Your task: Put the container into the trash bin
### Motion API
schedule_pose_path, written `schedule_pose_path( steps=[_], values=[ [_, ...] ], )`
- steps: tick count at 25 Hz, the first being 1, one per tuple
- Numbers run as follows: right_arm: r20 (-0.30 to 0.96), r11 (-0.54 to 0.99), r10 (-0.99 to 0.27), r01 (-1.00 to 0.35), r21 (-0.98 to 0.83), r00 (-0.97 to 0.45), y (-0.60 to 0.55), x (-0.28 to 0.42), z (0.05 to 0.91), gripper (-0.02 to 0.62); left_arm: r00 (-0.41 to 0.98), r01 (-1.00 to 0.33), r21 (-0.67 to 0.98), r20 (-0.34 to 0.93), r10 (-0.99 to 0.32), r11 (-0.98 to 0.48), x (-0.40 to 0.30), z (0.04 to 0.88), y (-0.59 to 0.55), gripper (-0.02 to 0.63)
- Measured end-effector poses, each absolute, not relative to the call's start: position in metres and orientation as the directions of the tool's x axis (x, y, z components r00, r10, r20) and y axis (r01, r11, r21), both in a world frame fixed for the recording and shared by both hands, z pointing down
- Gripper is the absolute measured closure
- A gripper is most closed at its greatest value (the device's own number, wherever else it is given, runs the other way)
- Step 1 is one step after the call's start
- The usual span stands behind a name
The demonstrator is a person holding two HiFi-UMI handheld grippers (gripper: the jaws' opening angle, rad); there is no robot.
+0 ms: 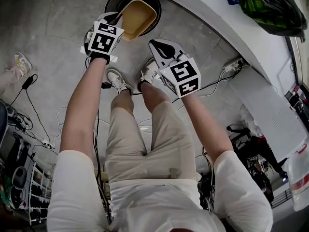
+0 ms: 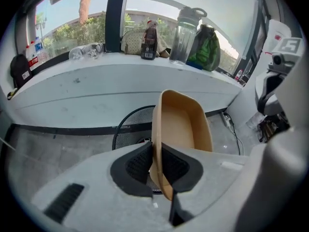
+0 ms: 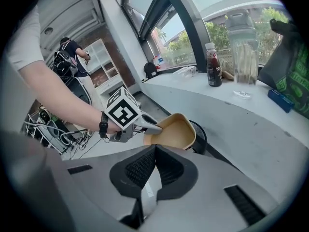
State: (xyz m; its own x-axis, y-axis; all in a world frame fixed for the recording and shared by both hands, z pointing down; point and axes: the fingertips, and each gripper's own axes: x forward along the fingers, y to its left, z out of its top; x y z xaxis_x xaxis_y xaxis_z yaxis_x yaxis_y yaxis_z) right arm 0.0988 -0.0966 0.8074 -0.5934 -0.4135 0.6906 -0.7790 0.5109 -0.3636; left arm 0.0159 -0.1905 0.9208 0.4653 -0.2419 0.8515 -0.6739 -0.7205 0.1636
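Note:
A tan, tub-shaped container (image 1: 138,16) hangs tilted over the round black mesh trash bin (image 1: 112,1) by the foot of the white counter. My left gripper (image 1: 119,21) is shut on its side wall. In the left gripper view the pads (image 2: 137,164) press that thin wall on both sides, with the container (image 2: 181,124) rising ahead and the trash bin (image 2: 128,127) just below it. My right gripper (image 1: 159,46) hovers to the right of the bin with its jaws shut and nothing between them. The right gripper view looks past that gripper (image 3: 154,166) to the container (image 3: 175,132) and the bin (image 3: 202,138).
A curved white counter (image 1: 231,28) runs along the far side and bears a green bag (image 1: 270,6), bottles (image 2: 148,42) and a tall clear jar (image 2: 186,35). Cables and a power strip (image 1: 232,65) lie on the concrete floor. The person's shoes (image 1: 116,80) stand just short of the bin.

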Motion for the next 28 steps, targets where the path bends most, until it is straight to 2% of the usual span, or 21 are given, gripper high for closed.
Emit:
schedule_pose_path(
  steps=[16,28],
  values=[
    [0.67,0.468,-0.471,-0.807,-0.361,-0.573,-0.107,0.099,0.847,0.594,0.396,-0.61,0.134,0.905,-0.154,-0.781,0.032,0.984,-0.207,0.566],
    [0.66,0.434,-0.508,-0.826,-0.36,-0.554,-0.113,0.114,0.86,0.594,0.21,-0.459,0.055,0.976,-0.048,-0.887,0.045,1.03,-0.211,0.566]
  ],
)
